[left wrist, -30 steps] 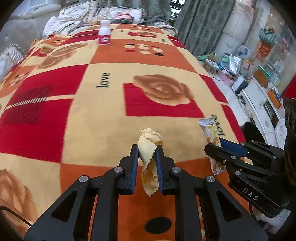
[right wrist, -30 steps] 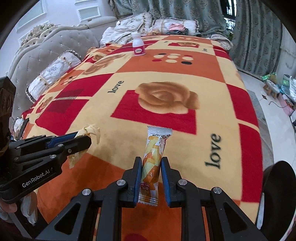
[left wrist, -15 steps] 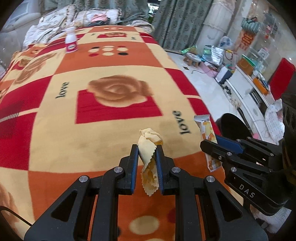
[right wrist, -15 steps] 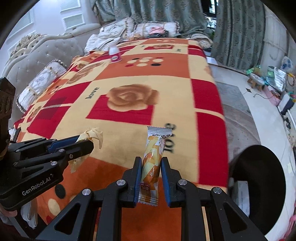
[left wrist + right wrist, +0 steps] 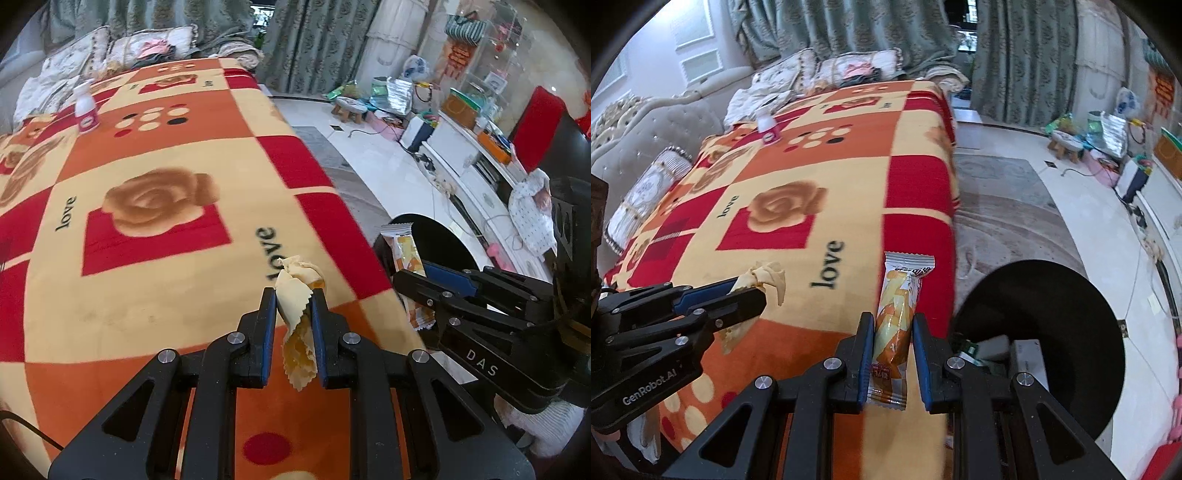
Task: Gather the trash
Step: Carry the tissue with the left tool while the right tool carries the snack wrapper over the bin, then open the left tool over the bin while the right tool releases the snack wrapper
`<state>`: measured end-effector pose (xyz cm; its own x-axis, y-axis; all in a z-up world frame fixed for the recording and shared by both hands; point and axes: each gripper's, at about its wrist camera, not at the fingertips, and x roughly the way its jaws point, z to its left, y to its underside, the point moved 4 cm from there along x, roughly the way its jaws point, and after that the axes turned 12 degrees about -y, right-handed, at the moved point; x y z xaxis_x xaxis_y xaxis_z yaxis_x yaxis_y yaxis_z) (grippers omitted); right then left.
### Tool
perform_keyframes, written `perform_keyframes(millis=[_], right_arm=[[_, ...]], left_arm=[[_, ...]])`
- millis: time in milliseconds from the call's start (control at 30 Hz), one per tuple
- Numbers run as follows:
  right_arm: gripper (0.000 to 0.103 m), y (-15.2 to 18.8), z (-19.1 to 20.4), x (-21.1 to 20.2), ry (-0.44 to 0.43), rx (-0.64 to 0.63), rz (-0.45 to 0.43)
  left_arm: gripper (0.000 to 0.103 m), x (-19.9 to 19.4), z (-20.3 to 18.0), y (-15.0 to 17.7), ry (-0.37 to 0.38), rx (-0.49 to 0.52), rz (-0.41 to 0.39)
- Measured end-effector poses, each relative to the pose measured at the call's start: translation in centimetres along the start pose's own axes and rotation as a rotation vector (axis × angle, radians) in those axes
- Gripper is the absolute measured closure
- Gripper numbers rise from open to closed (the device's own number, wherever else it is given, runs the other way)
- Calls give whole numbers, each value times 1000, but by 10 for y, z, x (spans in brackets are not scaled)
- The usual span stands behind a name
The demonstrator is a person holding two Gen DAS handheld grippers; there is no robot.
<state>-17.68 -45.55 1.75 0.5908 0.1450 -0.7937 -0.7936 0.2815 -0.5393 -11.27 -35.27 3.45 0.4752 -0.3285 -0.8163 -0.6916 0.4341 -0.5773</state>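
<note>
The left hand-held gripper point(image 5: 294, 295) is clamping a crumpled pale-yellow wrapper with a zigzag-cut edge point(image 5: 297, 295) between its blue-lined fingers, holding it above the near end of the bed with the red, orange and cream rose-patterned fleece blanket point(image 5: 155, 229). The right hand-held gripper point(image 5: 891, 325) is gripping an orange and white sealed plastic snack packet point(image 5: 899, 314) upright by its lower half, close to the bed's corner. Just beside that corner, on the pale floor, a round black bin point(image 5: 1045, 332) is standing with its mouth open, and some boxes or packets are showing inside it, though they are too blurred to name.

Judging by this, both pieces of trash are lifted off the blanket and each is hanging near the bin but not yet over its opening; the packet in the right hand-held gripper is sitting nearer to the rim than the wrapper. So the picking-up part is looking done for these two items, and the dropping-in is remaining.

Far up the bed, a small white plastic bottle with a pink label point(image 5: 85, 110) is standing upright on the blanket, well apart from both hands. If it counts as trash, it is still waiting to be collected.
</note>
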Motion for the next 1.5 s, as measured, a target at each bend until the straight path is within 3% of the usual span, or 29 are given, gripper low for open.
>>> perform_keyframes(millis=[800, 1500], right_arm=[[83, 19, -74, -36, 83, 115, -33], [83, 31, -135, -37, 96, 240, -47]], left_arm=[[87, 8, -85, -18, 106, 117, 1], [85, 32, -131, -25, 232, 147, 32]])
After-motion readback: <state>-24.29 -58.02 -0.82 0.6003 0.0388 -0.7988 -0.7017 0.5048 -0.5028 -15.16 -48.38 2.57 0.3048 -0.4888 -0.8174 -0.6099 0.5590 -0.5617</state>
